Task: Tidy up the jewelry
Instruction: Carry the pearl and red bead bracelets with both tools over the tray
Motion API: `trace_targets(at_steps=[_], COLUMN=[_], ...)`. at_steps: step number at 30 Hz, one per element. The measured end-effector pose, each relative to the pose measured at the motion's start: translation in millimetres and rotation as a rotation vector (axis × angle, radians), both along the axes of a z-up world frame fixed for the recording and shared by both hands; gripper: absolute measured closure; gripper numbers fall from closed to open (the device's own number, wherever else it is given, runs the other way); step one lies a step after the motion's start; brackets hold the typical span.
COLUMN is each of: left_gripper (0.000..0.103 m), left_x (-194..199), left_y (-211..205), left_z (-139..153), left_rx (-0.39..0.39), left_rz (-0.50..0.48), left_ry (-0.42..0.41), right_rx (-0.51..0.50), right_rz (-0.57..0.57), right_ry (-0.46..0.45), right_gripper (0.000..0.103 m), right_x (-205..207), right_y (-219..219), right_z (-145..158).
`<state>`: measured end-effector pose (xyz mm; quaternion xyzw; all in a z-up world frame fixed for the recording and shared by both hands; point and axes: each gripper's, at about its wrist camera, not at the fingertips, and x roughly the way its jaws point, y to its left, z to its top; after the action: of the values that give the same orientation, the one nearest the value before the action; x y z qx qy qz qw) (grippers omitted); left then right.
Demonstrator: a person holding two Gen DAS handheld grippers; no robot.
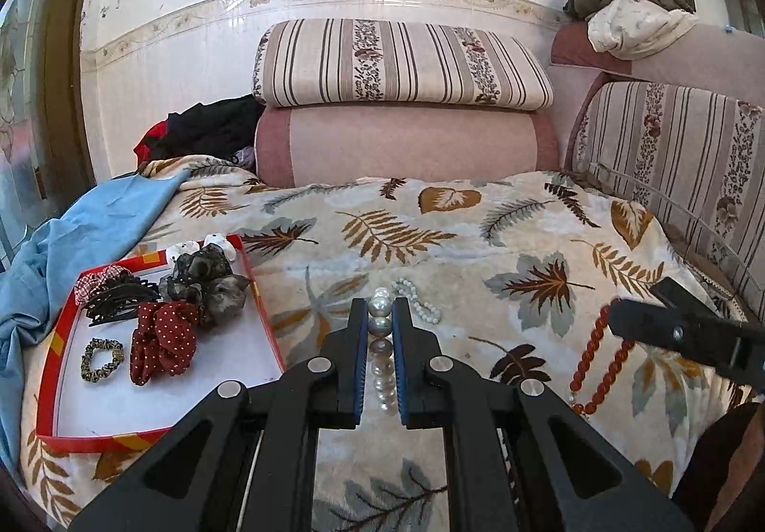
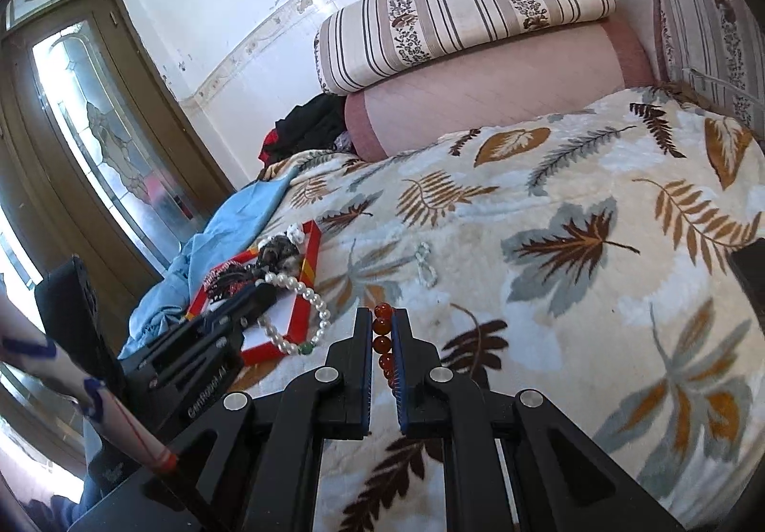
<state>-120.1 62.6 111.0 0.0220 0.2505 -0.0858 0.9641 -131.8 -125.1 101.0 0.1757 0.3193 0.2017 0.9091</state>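
Note:
My left gripper (image 1: 381, 307) is shut on a string of big pearls (image 1: 380, 343), held above the leaf-print blanket; from the right wrist view the same pearl bracelet (image 2: 306, 298) hangs from it over the tray's corner. My right gripper (image 2: 382, 317) is shut on a strand of red-brown beads (image 2: 382, 343), which dangles as a loop (image 1: 600, 364) in the left wrist view. A small pale bead bracelet (image 1: 418, 300) lies on the blanket just beyond the left fingertips. The red-rimmed white tray (image 1: 229, 364) sits to the left.
In the tray lie a red polka-dot scrunchie (image 1: 165, 341), a grey sheer scrunchie (image 1: 205, 281), a dark claw clip (image 1: 119, 295) and a small leopard hair tie (image 1: 102, 359). Blue cloth (image 1: 71, 245) lies left of the tray. Striped cushions (image 1: 401, 61) and a pink bolster stand behind.

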Motion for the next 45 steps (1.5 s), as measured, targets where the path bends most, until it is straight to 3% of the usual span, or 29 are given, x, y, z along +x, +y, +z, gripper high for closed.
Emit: trace_targets(at_steps=[45], left_gripper=[0.094], left_x=[9.1], left_y=[52.3], left_z=[5.3], left_rx=[-0.084], left_rz=[0.066], left_ry=[0.008], right_rx=[-0.094], right_rz=[0.057], right_ry=[-0.014], right_gripper=[0.095], right_x=[-3.8], right_y=[56.5], right_z=[19.7])
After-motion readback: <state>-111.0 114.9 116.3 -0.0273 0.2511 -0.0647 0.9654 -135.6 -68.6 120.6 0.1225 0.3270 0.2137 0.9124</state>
